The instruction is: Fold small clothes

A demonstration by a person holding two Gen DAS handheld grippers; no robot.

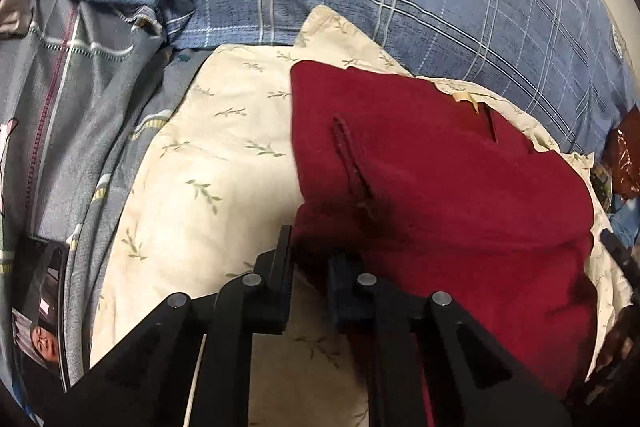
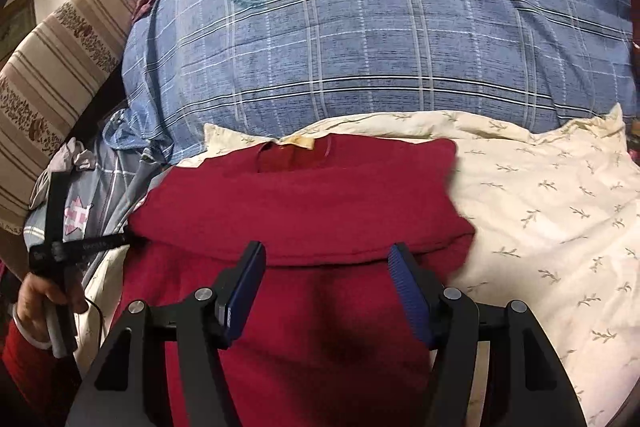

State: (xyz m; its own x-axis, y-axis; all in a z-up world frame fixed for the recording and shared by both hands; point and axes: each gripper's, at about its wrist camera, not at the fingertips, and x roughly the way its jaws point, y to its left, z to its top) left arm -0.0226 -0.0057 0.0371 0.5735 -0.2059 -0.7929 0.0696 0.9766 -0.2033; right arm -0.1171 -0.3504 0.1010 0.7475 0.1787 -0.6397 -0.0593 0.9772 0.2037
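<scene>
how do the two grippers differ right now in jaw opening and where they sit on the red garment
The left gripper has its jaws nearly together, pinching the left edge of the red garment; the right gripper has its jaws wide apart, gripping nothing. The left sits at the garment's edge beside the cream sheet; the right hangs over the garment's middle. Both point down at the same garment.
</scene>
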